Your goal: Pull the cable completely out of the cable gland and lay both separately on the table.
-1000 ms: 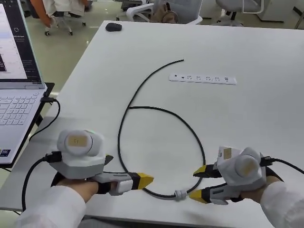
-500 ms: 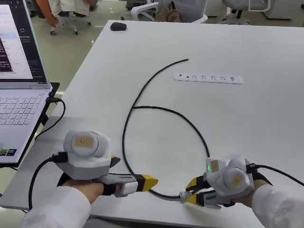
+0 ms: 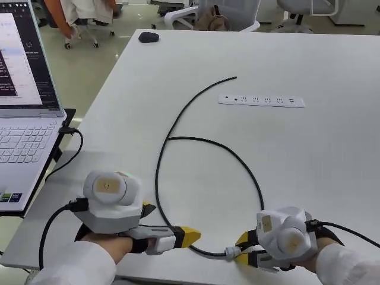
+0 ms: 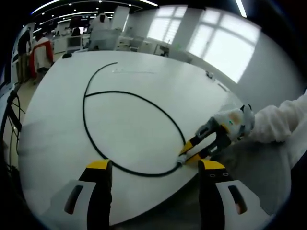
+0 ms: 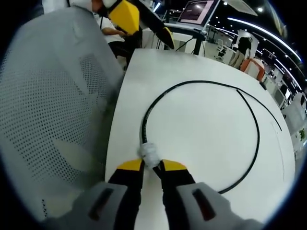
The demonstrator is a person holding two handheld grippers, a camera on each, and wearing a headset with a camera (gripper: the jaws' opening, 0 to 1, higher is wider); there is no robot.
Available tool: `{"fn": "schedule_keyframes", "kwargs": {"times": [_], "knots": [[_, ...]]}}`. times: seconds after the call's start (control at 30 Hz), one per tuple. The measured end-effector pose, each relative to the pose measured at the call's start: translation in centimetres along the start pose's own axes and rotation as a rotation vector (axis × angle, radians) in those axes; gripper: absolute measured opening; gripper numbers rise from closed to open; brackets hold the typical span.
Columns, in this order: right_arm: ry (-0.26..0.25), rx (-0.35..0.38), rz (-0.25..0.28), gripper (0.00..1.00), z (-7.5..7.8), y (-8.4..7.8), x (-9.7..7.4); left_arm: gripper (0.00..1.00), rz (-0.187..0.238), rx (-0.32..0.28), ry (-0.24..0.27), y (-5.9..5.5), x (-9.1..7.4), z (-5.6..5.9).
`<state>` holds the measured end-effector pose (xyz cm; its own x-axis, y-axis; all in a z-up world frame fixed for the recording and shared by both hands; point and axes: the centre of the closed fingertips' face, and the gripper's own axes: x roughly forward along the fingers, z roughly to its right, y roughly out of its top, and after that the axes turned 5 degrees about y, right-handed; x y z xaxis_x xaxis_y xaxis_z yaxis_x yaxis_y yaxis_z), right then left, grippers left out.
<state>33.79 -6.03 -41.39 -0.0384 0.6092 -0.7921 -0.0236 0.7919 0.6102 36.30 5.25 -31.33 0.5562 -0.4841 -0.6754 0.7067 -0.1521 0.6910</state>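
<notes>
A long black cable (image 3: pixel 178 122) loops over the white table (image 3: pixel 309 154). Its near end enters a small white cable gland (image 3: pixel 230 252) close to the front edge. My right gripper (image 3: pixel 242 249) is shut on the cable gland (image 5: pixel 149 154), which sits between its yellow tips (image 5: pixel 151 165). My left gripper (image 3: pixel 175 224) hovers open just left of the gland, a short way above the cable. Past its spread jaws (image 4: pixel 154 165) I see the cable (image 4: pixel 129 170) curving towards the gland (image 4: pixel 180 162) and the right gripper (image 4: pixel 206 143).
A white power strip (image 3: pixel 261 101) lies beyond the cable's far end. An open laptop (image 3: pixel 24 136) stands on a stand left of the table, with a dark mouse (image 3: pixel 148 37) at the far corner. A mesh chair (image 5: pixel 57 96) stands off the front edge.
My right gripper has moved left to the cable gland and shut on it. My left gripper has edged a little towards the gland and stays open.
</notes>
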Motion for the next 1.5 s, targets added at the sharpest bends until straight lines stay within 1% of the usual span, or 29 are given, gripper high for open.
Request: {"fn": "schedule_keyframes", "kwargs": {"times": [0.07, 0.17, 0.2, 0.23, 0.3, 0.33, 0.37, 0.4, 0.43, 0.47, 0.53, 0.7, 0.77, 0.8, 0.83, 0.87, 0.93, 0.97, 1.0, 1.03, 1.07, 1.13, 1.17, 1.2, 1.23, 1.27, 1.33, 1.43, 1.5], "knots": [[0.008, -0.015, 0.001, 0.14, 0.2, -0.1, 0.4, 0.74, -0.002, 0.001, -0.003, 0.0, 0.0, 0.1], [0.021, -0.016, 0.001, 0.13, 0.2, -0.2, 0.6, 0.74, -0.003, 0.002, -0.006, -0.1, 0.0, 0.1], [0.02, 0.01, 0.001, 0.13, 0.4, -0.3, 0.7, 0.74, -0.003, 0.002, -0.006, -0.1, 0.0, 0.2], [0.019, 0.018, 0.002, 0.12, 0.4, -0.4, 0.7, 0.74, -0.004, 0.002, -0.007, -0.1, 0.1, 0.2], [-0.001, 0.053, 0.001, 0.12, 0.6, -0.6, 0.6, 0.74, -0.004, 0.005, -0.009, -0.1, 0.0, 0.2], [-0.017, 0.089, 0.004, 0.12, 0.7, -0.6, 0.4, 0.74, 0.0, 0.007, -0.011, 0.0, 0.0, 0.3], [-0.025, 0.114, 0.022, 0.12, 0.8, -0.4, 0.2, 0.73, 0.003, 0.007, -0.014, 0.0, 0.0, 0.4], [-0.029, 0.115, 0.06, 0.12, 0.9, 0.3, -0.3, 0.73, 0.006, 0.008, -0.019, 0.1, 0.0, 0.5], [-0.032, 0.119, 0.075, 0.12, 1.0, 0.6, -0.6, 0.73, 0.01, 0.008, -0.024, 0.2, 0.1, 0.6], [-0.04, 0.11, 0.074, 0.12, 1.2, 0.8, -1.2, 0.73, 0.016, 0.008, -0.032, 0.3, 0.1, 0.7], [-0.057, 0.117, 0.082, 0.12, 1.6, 1.2, -1.9, 0.73, 0.025, 0.01, -0.041, 0.5, 0.0, 0.9], [-0.105, 0.145, 0.124, 0.12, 2.6, 2.9, -4.5, 0.7, 0.064, 0.034, -0.062, 1.4, -0.2, 1.5], [-0.127, 0.171, 0.116, 0.12, 2.9, 3.6, -5.9, 0.67, 0.107, 0.051, -0.069, 2.3, -0.5, 1.8], [-0.13, 0.173, 0.115, 0.12, 2.9, 3.8, -6.4, 0.65, 0.119, 0.055, -0.07, 2.6, -0.6, 1.8], [-0.135, 0.165, 0.121, 0.12, 2.9, 4.3, -7.1, 0.63, 0.137, 0.055, -0.076, 2.9, -0.8, 1.9], [-0.145, 0.139, 0.143, 0.12, 2.9, 5.1, -7.9, 0.62, 0.154, 0.052, -0.078, 3.3, -0.9, 2.0], [-0.154, 0.128, 0.14, 0.11, 2.8, 6.0, -9.3, 0.59, 0.192, 0.07, -0.094, 4.1, -1.2, 2.3], [-0.16, 0.124, 0.137, 0.11, 2.9, 6.2, -9.5, 0.58, 0.212, 0.079, -0.104, 4.5, -1.4, 2.5], [-0.174, 0.097, 0.134, 0.11, 3.0, 6.7, -10.3, 0.57, 0.232, 0.092, -0.118, 5.0, -1.7, 2.9], [-0.178, 0.088, 0.133, 0.11, 3.0, 7.1, -10.8, 0.55, 0.247, 0.1, -0.129, 5.4, -1.9, 3.2], [-0.186, 0.075, 0.136, 0.11, 3.0, 7.7, -11.5, 0.52, 0.28, 0.115, -0.158, 6.3, -2.3, 3.9], [-0.196, 0.062, 0.147, 0.11, 3.1, 8.6, -12.4, 0.46, 0.308, 0.115, -0.209, 7.5, -3.1, 5.2], [-0.203, 0.056, 0.152, 0.11, 3.2, 8.9, -12.8, 0.45, 0.315, 0.114, -0.215, 7.9, -3.3, 5.4], [-0.209, 0.04, 0.164, 0.11, 3.2, 9.5, -13.2, 0.44, 0.334, 0.131, -0.225, 8.6, -3.5, 5.9], [-0.21, 0.04, 0.168, 0.11, 3.3, 9.7, -13.3, 0.44, 0.341, 0.144, -0.23, 8.8, -3.6, 6.1], [-0.211, 0.035, 0.179, 0.11, 3.3, 10.5, -13.8, 0.44, 0.348, 0.175, -0.243, 9.3, -3.9, 6.6], [-0.217, 0.02, 0.184, 0.11, 3.2, 11.0, -14.2, 0.44, 0.357, 0.189, -0.255, 9.8, -4.1, 7.1], [-0.222, -0.016, 0.201, 0.11, 3.2, 12.0, -14.9, 0.44, 0.381, 0.214, -0.304, 10.7, -4.6, 8.1], [-0.228, -0.034, 0.215, 0.1, 3.1, 12.6, -15.3, 0.41, 0.384, 0.232, -0.355, 10.9, -4.7, 8.9]]}}
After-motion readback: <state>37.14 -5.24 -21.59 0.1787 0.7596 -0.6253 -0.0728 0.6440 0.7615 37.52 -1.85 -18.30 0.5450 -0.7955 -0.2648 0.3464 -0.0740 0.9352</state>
